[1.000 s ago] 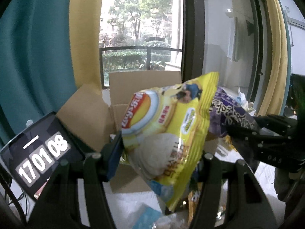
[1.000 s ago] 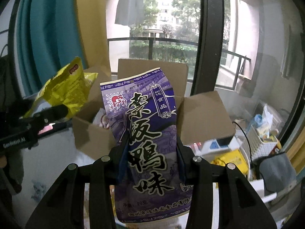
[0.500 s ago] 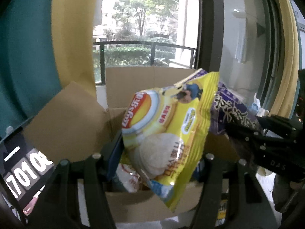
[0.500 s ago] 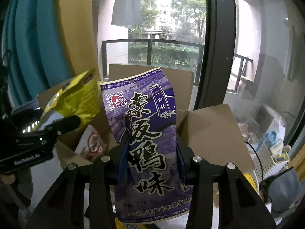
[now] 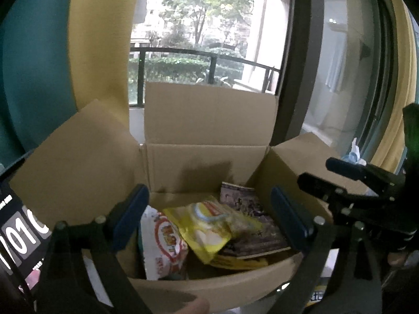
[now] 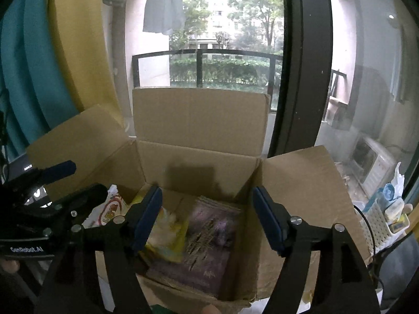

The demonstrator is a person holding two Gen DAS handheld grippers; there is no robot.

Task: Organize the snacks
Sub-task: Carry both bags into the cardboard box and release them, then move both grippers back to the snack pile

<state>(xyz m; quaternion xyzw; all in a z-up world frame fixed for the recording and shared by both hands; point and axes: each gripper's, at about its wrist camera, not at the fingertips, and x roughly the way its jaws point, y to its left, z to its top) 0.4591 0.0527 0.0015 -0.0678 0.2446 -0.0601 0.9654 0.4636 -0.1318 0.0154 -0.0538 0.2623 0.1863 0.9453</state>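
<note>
Left wrist view: the yellow crinkly chip bag (image 5: 209,231), pinched a second ago, now lies loose in the open brown cardboard box (image 5: 207,162), toward its near wall, overlapping a white-and-red snack pouch (image 5: 163,240). The left gripper (image 5: 209,217) has just been opening; its jaws stand wide, nothing between them.

Right wrist view: the purple printed snack packet (image 6: 209,238), held half a second ago, now rests flat by the box's near right corner. The right gripper (image 6: 207,217) has likewise just been opening, empty. Both drops look done.
</note>
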